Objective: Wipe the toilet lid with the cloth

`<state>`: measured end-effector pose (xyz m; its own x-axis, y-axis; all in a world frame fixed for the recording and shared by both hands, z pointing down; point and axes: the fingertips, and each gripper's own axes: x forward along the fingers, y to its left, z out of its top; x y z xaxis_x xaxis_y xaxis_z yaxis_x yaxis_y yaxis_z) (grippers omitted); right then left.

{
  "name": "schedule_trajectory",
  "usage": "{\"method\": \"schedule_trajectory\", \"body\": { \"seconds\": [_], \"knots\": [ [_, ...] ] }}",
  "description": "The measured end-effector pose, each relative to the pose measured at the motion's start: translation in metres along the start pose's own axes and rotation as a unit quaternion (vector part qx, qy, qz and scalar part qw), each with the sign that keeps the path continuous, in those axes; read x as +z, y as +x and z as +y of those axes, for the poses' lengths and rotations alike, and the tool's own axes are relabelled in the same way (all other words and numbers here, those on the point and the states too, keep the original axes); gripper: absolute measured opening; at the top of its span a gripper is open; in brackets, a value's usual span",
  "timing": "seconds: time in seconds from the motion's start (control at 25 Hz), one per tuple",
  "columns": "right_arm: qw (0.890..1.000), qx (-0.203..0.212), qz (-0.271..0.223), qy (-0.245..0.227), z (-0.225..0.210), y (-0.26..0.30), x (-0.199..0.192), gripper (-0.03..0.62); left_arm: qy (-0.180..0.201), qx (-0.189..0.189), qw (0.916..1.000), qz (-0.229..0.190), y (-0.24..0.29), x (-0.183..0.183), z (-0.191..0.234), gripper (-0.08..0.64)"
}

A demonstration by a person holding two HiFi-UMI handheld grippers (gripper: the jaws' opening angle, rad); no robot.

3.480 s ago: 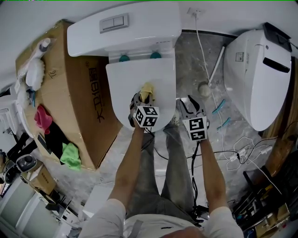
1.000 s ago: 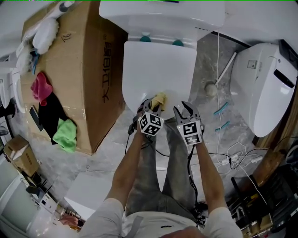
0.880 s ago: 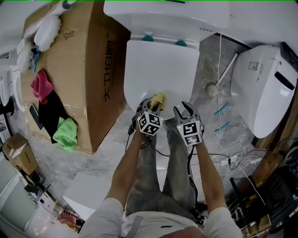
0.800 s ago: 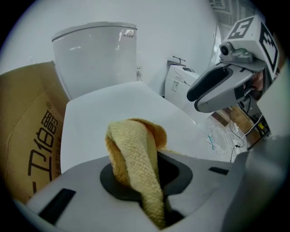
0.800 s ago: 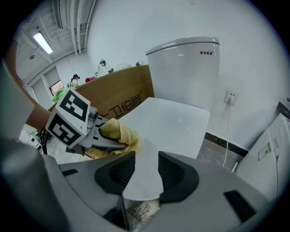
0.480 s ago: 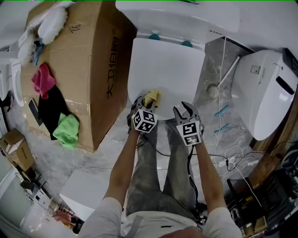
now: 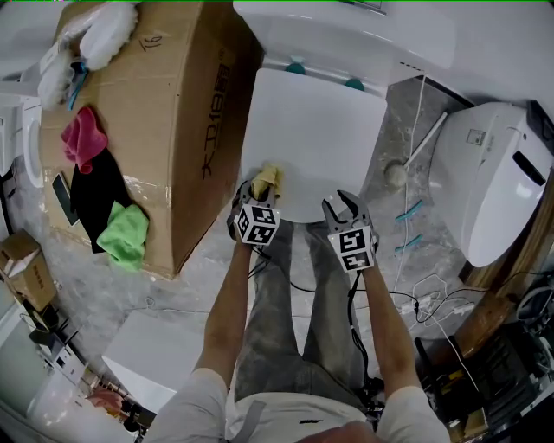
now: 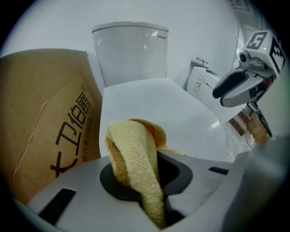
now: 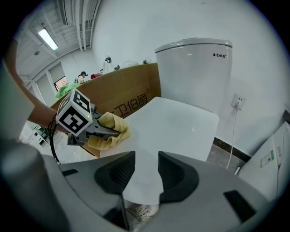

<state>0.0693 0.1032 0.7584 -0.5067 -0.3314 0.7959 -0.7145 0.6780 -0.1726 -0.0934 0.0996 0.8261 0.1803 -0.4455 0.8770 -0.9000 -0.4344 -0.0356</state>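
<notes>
The left tool [image 7: 260, 192] is clenched on the yellow cloth [image 7: 267, 177], which bunches out past its jaws and rests on the front left corner of the closed white toilet lid [image 7: 318, 130]. The right tool [image 7: 344, 206] hangs at the lid's front right edge, its jaws apart with nothing between them. Behind the lid stands the cistern [image 7: 346, 26]. Left of the lid lies a big cardboard box [image 7: 164, 95] carrying a pink rag [image 7: 81, 138] and a green rag [image 7: 123, 235]. Right of the lid sits a second toilet [image 7: 489, 177].
</notes>
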Motion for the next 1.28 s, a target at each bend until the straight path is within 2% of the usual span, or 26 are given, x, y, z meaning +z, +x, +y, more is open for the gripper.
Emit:
{"method": "schedule_trajectory", "body": {
  "seconds": [0.16,0.32,0.68,0.8,0.96,1.08,1.28],
  "knots": [
    [1.000,0.002,0.001,-0.002,0.002,-0.003,-0.001,0.172,-0.025,0.013,0.9996,0.007,-0.006,-0.011,-0.005,0.080],
    [1.000,0.003,0.001,0.004,0.002,-0.009,-0.005,0.172,-0.050,0.008,0.9986,0.016,-0.011,-0.020,-0.026,0.080],
    [1.000,0.000,-0.005,0.004,-0.004,-0.035,-0.003,0.172,-0.041,-0.046,0.9978,0.022,-0.014,-0.009,-0.091,0.080],
    [1.000,-0.001,-0.019,0.006,-0.006,-0.056,0.012,0.172,-0.032,-0.060,0.9977,-0.002,-0.032,0.016,-0.106,0.080],
    [0.999,-0.002,-0.042,-0.005,-0.010,-0.097,0.045,0.172,-0.050,-0.067,0.9947,-0.061,-0.081,0.072,-0.111,0.080],
    [0.998,0.001,-0.063,-0.019,-0.009,-0.132,0.082,0.170,-0.059,-0.058,0.9914,-0.102,-0.129,0.119,-0.106,0.080],
    [0.992,0.000,-0.121,-0.038,0.000,-0.203,0.153,0.170,-0.045,-0.045,0.9846,-0.163,-0.213,0.193,-0.096,0.080]
  ]
}}
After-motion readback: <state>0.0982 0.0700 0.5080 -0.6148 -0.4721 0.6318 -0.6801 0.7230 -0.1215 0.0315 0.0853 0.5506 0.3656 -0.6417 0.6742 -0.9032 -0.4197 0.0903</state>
